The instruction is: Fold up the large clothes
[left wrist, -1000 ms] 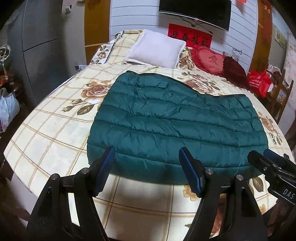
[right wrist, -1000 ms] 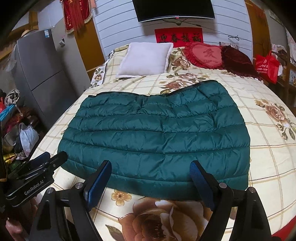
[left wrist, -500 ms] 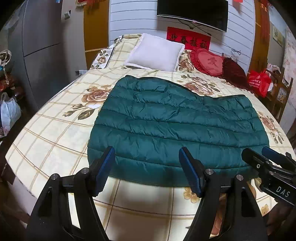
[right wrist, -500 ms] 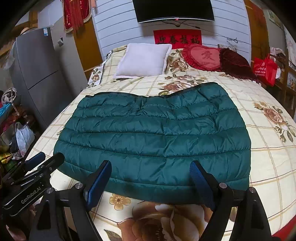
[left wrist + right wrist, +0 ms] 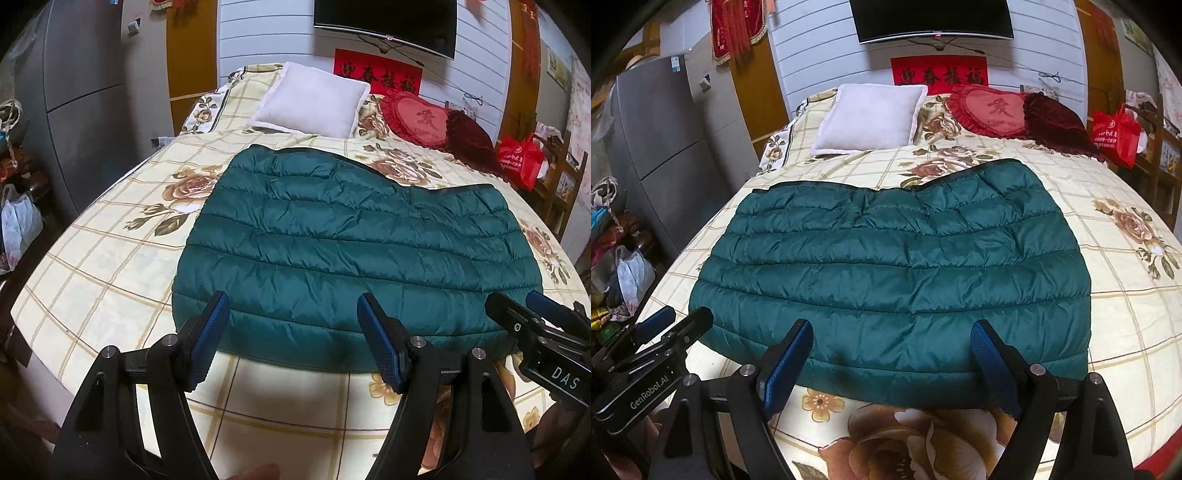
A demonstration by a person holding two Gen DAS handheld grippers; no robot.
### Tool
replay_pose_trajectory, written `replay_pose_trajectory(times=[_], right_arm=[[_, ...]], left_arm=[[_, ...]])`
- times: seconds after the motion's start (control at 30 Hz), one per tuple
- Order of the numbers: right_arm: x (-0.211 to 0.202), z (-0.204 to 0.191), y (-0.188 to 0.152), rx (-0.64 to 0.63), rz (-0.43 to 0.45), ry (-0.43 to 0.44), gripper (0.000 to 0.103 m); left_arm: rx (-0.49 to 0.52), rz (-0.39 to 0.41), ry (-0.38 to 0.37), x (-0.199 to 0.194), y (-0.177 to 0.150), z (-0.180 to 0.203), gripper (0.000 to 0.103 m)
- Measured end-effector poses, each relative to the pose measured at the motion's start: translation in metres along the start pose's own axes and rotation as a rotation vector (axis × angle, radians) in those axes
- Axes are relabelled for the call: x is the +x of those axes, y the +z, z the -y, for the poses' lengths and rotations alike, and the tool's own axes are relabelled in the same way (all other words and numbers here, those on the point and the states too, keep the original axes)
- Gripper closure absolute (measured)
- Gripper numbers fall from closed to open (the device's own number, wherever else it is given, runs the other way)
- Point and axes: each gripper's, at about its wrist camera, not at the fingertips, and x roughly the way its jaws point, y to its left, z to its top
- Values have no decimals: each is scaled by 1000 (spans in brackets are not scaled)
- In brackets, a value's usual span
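Quilted green jacket (image 5: 351,254), puffy with stitched ribs, lies folded flat mid-bed, near the foot edge of the floral checked bedspread (image 5: 103,258). Left gripper (image 5: 293,325) and right gripper (image 5: 890,349) gape wide, holding nothing.

Home bedroom; bed (image 5: 110,258), pillow (image 5: 314,99), television (image 5: 384,22)

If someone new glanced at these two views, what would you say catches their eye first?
Most likely the dark green quilted jacket, lying flat across the middle of the flowered bedspread. Next come the two open grippers, left and right, each poised near the jacket's closest edge and holding nothing. Behind, a white pillow and a red heart cushion sit at the head of the bed.
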Motion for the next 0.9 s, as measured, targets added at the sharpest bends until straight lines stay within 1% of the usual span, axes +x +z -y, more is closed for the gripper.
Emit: replay_pose_trajectory(times=[0.9], right_arm=[[10,4,-1,13,-26,6,17]], left_arm=[[12,-41,-11,15,-4,4,31]])
